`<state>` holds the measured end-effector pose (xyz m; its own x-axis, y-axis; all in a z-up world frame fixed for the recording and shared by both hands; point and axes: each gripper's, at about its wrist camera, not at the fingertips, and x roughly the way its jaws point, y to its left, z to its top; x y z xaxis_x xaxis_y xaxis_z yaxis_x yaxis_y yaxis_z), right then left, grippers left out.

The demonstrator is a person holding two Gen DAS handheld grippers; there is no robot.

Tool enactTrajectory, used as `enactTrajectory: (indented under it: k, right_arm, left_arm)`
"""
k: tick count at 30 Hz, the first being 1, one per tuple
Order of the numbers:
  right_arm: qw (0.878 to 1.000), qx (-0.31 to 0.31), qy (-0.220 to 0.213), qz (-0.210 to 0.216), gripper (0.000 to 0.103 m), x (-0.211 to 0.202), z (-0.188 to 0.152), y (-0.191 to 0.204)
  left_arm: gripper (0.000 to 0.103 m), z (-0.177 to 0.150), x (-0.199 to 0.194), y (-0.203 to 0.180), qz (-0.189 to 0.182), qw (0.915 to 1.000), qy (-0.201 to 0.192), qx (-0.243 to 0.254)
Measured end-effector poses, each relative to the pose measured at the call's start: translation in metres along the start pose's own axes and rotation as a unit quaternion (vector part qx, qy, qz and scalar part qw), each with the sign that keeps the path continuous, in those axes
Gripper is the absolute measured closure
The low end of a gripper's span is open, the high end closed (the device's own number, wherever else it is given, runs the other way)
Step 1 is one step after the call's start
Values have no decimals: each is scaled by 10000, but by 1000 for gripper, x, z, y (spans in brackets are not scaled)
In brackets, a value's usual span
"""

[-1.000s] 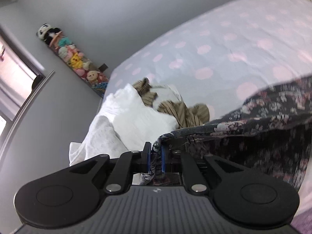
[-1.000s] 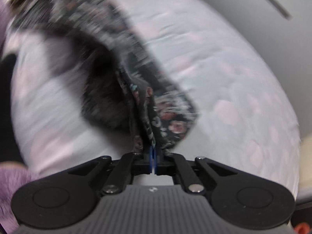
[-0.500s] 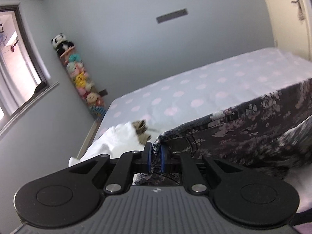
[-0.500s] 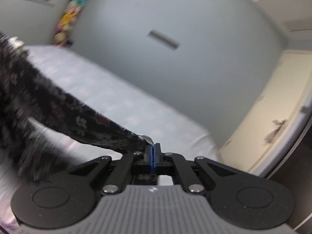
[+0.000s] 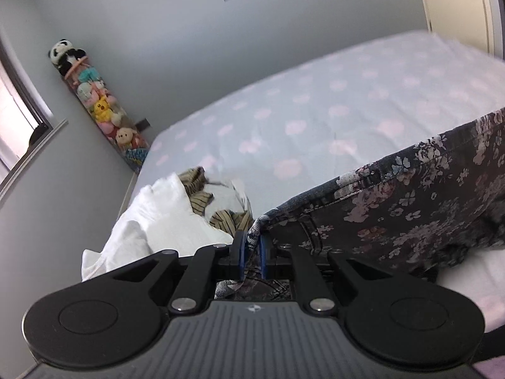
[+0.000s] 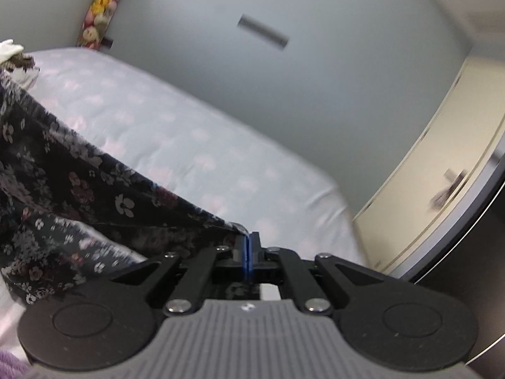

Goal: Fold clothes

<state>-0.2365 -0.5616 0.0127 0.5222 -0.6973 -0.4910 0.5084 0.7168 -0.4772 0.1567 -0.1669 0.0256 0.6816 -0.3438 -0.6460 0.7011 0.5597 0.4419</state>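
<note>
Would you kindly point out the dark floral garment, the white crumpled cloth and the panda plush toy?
dark floral garment [image 5: 394, 202], left wrist view, stretched panel.
white crumpled cloth [image 5: 164, 218], left wrist view, middle fold.
panda plush toy [image 5: 63, 57], left wrist view, head.

Spotted bed [image 5: 347, 101]; clothes heap [image 5: 176, 211]

garment [image 5: 410, 208]: floral denim-like cloth | bedsheet [image 5: 315, 110]: smooth matt cotton

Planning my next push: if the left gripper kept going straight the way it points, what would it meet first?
Probably the crumpled white cloth pile and striped tan garment just past the left gripper, which is shut on the dark floral garment. Depth is unclear.
</note>
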Motion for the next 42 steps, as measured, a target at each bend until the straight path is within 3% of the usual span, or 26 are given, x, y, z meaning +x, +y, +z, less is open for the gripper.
enactTrajectory:
  k: [5, 13, 19, 23, 26, 28, 30, 35, 38, 42]
  right_arm:
    - [9984, -230, 450, 256, 102, 77, 6, 13]
    - [9919, -794, 762, 643, 102, 223, 65, 37]
    - [9841, -808, 1137, 1097, 101, 322, 83, 71]
    - [9796, -625, 1431, 1264, 100, 355, 74, 86]
    - [9784, -254, 1508, 1391, 95, 362, 65, 80]
    - [9790, 15, 1487, 1397, 77, 353, 58, 71]
    - [9788, 314, 1456, 1403, 68, 343, 53, 59]
    - [9740, 1049, 1458, 1377, 67, 310, 40, 17]
    - [9686, 1490, 1533, 1265, 66, 287, 22, -10]
    - [9412, 2509, 1851, 1302, 66, 259, -20, -43]
  left_arm:
    - [95, 29, 64, -1, 159, 9995, 213, 148]
    - [95, 64, 186, 5, 573, 9946, 839, 232]
    - [95, 59, 266, 5, 644, 9869, 1476, 138]
    - [94, 54, 297, -4, 629, 9837, 1668, 229]
    - [87, 52, 300, -6, 550, 9863, 1548, 143]
    - [69, 51, 300, -7, 490, 9883, 1439, 79]
    - [57, 51, 296, -10, 477, 9898, 1339, 49]
    - [50, 53, 266, -17, 402, 9925, 1150, 44]
    - [45, 51, 242, -16, 405, 9925, 1133, -214]
    - [45, 41, 210, -22, 187, 9923, 1096, -538]
